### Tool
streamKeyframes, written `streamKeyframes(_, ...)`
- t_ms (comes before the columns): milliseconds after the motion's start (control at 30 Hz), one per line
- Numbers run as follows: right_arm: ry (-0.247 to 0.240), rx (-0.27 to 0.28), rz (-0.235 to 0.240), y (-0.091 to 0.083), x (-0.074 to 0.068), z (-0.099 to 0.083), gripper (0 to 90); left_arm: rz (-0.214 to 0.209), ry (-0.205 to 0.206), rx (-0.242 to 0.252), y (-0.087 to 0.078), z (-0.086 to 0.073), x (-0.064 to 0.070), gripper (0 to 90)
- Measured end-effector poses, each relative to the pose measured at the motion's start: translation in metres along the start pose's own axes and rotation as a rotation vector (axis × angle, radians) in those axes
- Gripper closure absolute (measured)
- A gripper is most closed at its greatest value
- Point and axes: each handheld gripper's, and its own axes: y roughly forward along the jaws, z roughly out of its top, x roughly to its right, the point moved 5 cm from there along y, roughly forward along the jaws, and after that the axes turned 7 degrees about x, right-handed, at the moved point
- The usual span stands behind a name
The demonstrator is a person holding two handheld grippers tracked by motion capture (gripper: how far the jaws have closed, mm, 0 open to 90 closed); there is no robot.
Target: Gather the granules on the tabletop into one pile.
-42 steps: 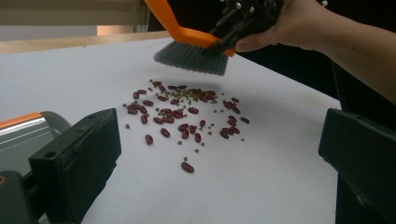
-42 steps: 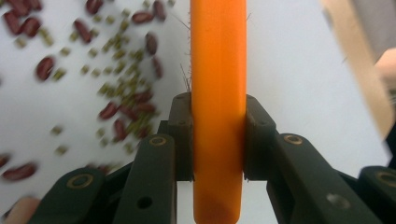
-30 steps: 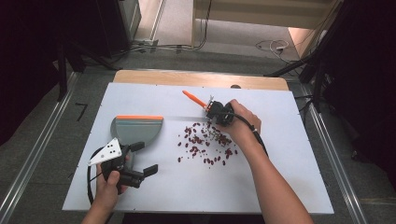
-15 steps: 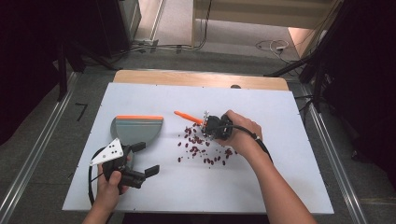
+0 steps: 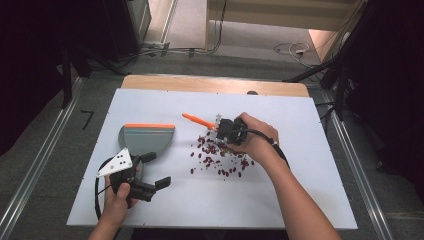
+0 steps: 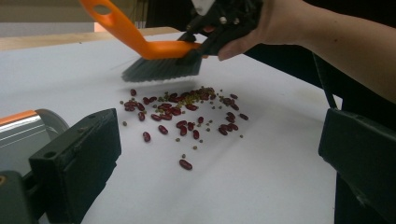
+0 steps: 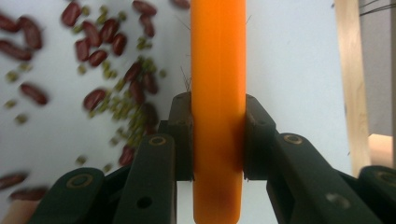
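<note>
Brush (image 5: 199,120) swung down over beans (image 5: 218,156); right gripper (image 5: 227,131) clenched on it; left gripper (image 5: 150,172) released beside dustpan (image 5: 146,137).

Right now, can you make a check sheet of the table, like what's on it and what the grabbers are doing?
Surface: white table, wooden strip at its far edge.
Job's things: orange brush, bristles above the beans, which lie loose mid-table; grey dustpan with an orange edge, lying to their left.
Clutter: nothing seen.
Grippers: right gripper shut on the brush handle; left gripper open, holding nothing, just near the dustpan.
Cables: black cable loops from the left gripper; more cables on the floor behind the table.
Surroundings: grey floor, metal rails both sides, dark edges.
</note>
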Motion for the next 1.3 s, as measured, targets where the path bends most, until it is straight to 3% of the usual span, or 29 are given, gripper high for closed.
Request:
streamKeyframes(100,-0.008,0.004,-0.01,0.007,0.001,0.007,68.7,0.0,0.0,0.004,-0.001,0.0,-0.001,0.4)
streamKeyframes(233,-0.017,-0.002,0.043,0.015,-0.009,0.014,68.8,0.006,-0.005,0.006,-0.003,0.001,-0.002,0.4)
streamKeyframes(333,-0.061,-0.011,0.036,0.012,-0.015,0.014,68.8,0.008,-0.003,0.002,-0.003,0.001,-0.003,0.4)
streamKeyframes(467,-0.066,-0.002,0.07,0.007,-0.022,0.009,68.9,0.007,-0.009,0.003,-0.002,0.0,-0.002,0.4)
streamKeyframes(600,-0.098,0.016,0.075,0.0,-0.027,0.004,68.9,0.009,-0.011,0.003,-0.001,0.0,-0.001,0.4)
streamKeyframes(667,-0.111,0.019,0.112,-0.006,-0.035,0.001,68.9,0.011,-0.007,-0.002,-0.001,0.0,-0.001,0.4)
streamKeyframes(767,-0.114,0.015,0.123,-0.011,-0.038,-0.001,68.8,0.012,-0.005,-0.006,0.0,0.0,-0.001,0.4)
streamKeyframes(867,-0.098,0.046,0.1,-0.017,-0.029,0.0,68.8,0.012,-0.005,-0.007,0.0,0.0,-0.002,0.4)
streamKeyframes(1033,-0.072,0.054,0.06,-0.013,-0.017,0.007,68.8,0.01,-0.008,-0.007,0.0,0.0,-0.002,0.4)
streamKeyframes(1233,-0.101,0.045,0.039,0.005,-0.017,0.025,68.7,0.011,-0.007,-0.003,-0.001,0.0,-0.002,0.4)
streamKeyframes(1300,-0.122,0.046,0.062,0.008,-0.022,0.028,68.8,0.013,-0.008,-0.003,-0.002,0.0,-0.003,0.4)
